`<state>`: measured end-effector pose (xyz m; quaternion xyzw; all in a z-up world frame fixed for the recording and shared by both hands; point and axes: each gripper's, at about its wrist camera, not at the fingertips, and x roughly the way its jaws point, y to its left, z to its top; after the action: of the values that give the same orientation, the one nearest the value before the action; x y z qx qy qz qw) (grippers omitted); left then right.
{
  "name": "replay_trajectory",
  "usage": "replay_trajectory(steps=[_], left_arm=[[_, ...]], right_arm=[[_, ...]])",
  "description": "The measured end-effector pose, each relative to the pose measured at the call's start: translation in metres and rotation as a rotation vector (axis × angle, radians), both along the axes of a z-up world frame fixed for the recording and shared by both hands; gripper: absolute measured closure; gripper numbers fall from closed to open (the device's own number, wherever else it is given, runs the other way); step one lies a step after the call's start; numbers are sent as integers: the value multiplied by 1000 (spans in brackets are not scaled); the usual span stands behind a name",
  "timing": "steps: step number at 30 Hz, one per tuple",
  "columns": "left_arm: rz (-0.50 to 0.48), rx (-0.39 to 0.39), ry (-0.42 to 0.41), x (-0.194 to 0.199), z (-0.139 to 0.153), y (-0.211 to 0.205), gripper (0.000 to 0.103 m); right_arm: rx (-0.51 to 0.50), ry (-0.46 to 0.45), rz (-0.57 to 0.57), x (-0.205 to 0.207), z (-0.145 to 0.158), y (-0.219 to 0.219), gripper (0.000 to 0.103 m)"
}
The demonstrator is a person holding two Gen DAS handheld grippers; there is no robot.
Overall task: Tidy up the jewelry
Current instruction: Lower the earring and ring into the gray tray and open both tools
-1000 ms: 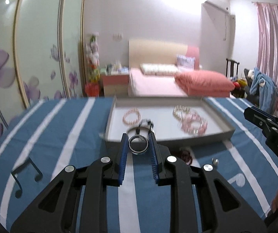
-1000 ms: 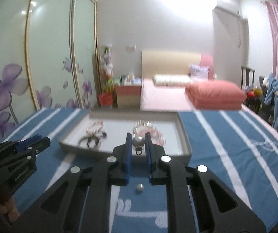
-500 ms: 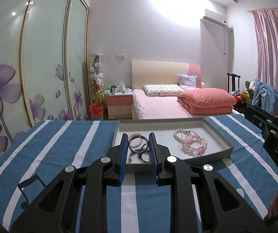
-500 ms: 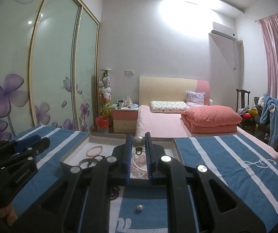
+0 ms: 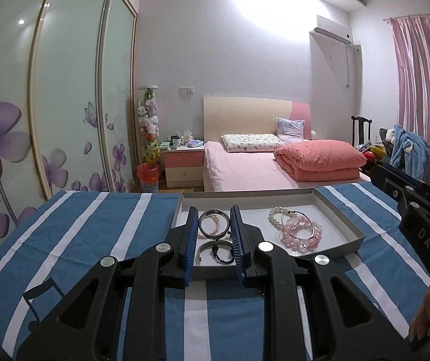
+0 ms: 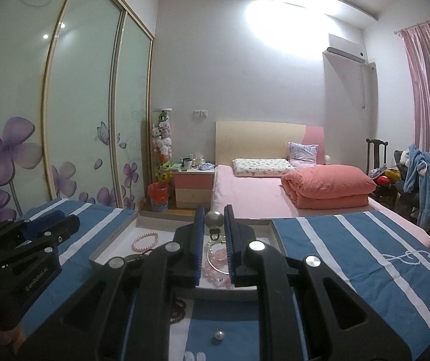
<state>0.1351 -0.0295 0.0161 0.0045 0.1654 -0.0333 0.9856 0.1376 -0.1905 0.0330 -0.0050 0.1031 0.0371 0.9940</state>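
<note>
1. Between your left gripper's (image 5: 214, 225) blue fingers (image 5: 191, 237) you are pinching a dark ring-shaped bangle (image 5: 214, 224) by its sides, and it is hanging over the near left part of the grey tray (image 5: 339, 210).
2. Your right gripper (image 6: 214, 219) is clamping a silver ball earring (image 6: 214, 219) at its very fingertips, above the tray's near edge.
3. Both pieces are round and smooth, so I judge either could be squirting out of the hold if you tilt or loosen unevenly; the ball especially is sitting at the tip with little pad behind it.
4. Anything you are dropping from height may be bouncing out of the shallow tray, or landing on the pink bead bracelet (image 5: 300, 234) and pearl bracelet (image 5: 278, 212) already lying at the tray's right and tangling with them.
5. Your two grippers are working close together, so they risk knocking each other over the tray.
6. One small pearl stud (image 6: 219, 334) is sitting loose on the cloth nearer you, beside a dark bead strand (image 6: 176, 310), both easy to sweep off.
7. Under everything, the desk is wearing a blue cloth with white stripes (image 5: 73, 240) and music-note prints.
8. Beyond it you are facing a bedroom: a pink bed (image 5: 245, 165) with a folded coral quilt, a bedside cabinet, flowered wardrobe doors on the left, and pink curtains on the right.
</note>
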Motion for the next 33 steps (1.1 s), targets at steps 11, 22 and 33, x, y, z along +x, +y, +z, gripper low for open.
replay_trajectory(steps=[11,22,33], left_arm=[[-34,-11,71,61,-11,-6,80],[-54,3,191,111,-37,-14,80],[-70,-23,265,127,-47,-16,79]], right_arm=[[45,132,22,80,-8,-1,89],[108,338,47,152,-42,-4,89],[165,454,81,177,-64,-7,78]])
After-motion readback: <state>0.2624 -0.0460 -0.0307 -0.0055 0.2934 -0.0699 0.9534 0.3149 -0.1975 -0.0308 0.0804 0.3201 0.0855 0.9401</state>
